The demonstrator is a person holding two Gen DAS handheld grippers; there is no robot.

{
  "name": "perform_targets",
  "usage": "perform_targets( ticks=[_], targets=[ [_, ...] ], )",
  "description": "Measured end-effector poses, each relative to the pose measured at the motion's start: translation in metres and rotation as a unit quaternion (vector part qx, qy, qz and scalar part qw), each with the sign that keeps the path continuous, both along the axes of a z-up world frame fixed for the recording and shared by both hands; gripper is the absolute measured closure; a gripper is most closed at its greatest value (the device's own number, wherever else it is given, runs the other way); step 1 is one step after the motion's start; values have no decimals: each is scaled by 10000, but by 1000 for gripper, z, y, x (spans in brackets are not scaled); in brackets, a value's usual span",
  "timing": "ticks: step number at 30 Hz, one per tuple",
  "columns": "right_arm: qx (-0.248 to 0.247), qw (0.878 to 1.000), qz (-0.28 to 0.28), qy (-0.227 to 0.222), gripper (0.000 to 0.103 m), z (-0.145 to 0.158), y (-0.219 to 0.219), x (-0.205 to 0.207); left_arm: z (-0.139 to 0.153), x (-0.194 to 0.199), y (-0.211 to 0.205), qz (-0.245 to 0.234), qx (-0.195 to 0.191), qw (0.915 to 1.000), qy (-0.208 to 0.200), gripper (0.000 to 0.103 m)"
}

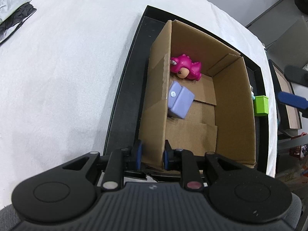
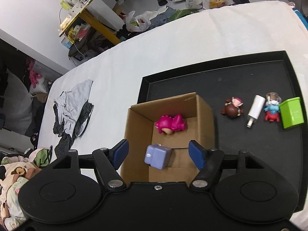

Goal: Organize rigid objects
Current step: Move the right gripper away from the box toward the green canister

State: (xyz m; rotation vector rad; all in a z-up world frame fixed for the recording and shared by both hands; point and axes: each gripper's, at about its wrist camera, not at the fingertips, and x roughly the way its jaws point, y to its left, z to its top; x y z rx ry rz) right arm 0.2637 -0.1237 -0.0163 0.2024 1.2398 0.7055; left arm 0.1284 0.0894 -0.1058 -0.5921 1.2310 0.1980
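An open cardboard box (image 1: 234, 104) (image 2: 204, 115) stands on a black tray (image 1: 123, 100) (image 2: 240, 80). Inside lie a pink dinosaur toy (image 1: 187, 67) (image 2: 171, 124) and a lilac block (image 1: 180, 101) (image 2: 157, 156). My left gripper (image 1: 152, 154) is shut on the box's left wall near its front corner. My right gripper (image 2: 158, 154) is open and empty above the box, over the lilac block. On the tray beside the box lie a brown figurine (image 2: 233, 108), a white bottle (image 2: 255, 109), a blue-red figurine (image 2: 271, 110) and a green box (image 2: 291, 112) (image 1: 260, 105).
The tray sits on a white-covered table (image 1: 67, 77) (image 2: 154, 48). Grey and black clothing (image 2: 73, 105) (image 1: 13, 13) lies on the table away from the tray. A patterned cloth (image 2: 13, 173) lies at the near left edge. Clutter and a yellow shelf (image 2: 86, 17) stand beyond the table.
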Motion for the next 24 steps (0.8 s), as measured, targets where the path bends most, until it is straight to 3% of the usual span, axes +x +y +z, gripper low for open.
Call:
perform_targets(
  ticks=[7,24],
  targets=[
    [-123,9999,-72,-6,27,-2,-23,7,1,1,-3,-41,32,10000,14,83],
    [-392,9979,-506,24,27,-25,-80,30,0,1,-5,54,69,9999,60,83]
  ],
)
